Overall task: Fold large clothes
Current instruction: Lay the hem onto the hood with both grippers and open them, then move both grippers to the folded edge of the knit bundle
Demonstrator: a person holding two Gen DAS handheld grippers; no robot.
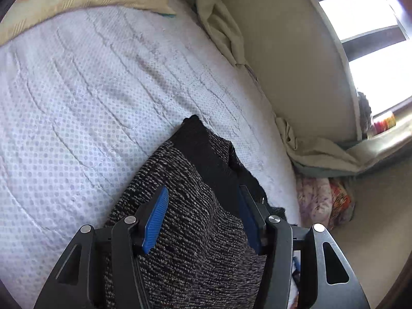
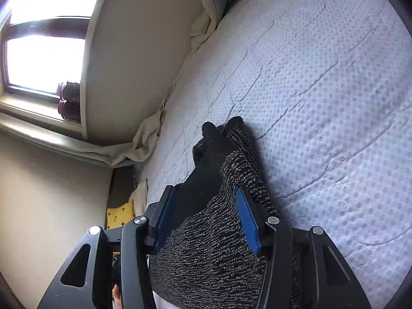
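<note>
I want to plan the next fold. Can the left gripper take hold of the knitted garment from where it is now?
Probably yes. The left gripper stands open with the knitted garment lying between its blue pads, and nothing covers the cloth on the mattress.

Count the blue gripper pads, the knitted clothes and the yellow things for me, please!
Blue pads, two on the left gripper and two on the right gripper: 4
Speckled knit garment: 1
Yellow patterned cloth: 1
Total: 6
</note>
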